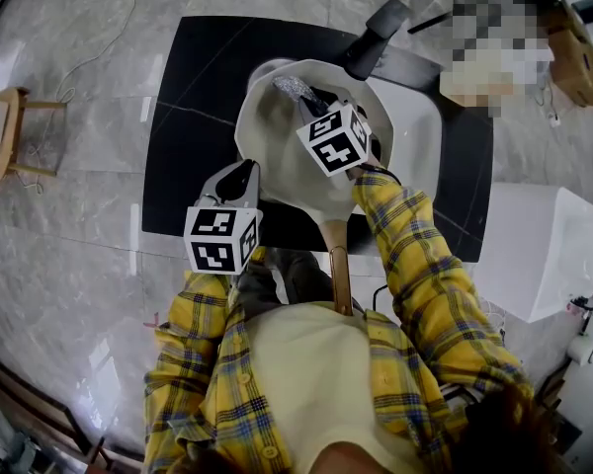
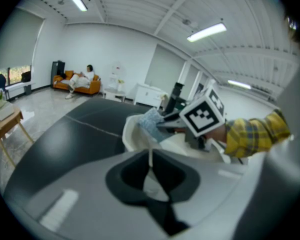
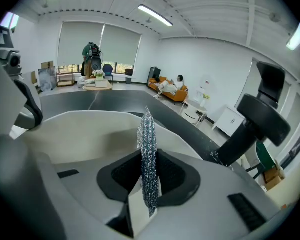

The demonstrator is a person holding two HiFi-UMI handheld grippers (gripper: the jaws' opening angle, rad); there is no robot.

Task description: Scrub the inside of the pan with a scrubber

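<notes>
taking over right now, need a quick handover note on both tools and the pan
Left tool: shut on the pan at its near rim.
Right tool: shut on the scrubber, held by the pan's far inner wall; contact unclear.
The pan sits on the black table, wooden handle toward the person.
Done: both grips set, scrubber in the pan.
Left: scrub the inside; how much is already scrubbed can't be told.

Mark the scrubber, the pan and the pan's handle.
scrubber (image 3: 149, 154): right gripper view, on the edge of the silvery mesh, halfway up.
pan (image 1: 277, 161): head view, on the bare cream inner wall, left side.
handle (image 1: 341, 279): head view, on its brown part.
</notes>
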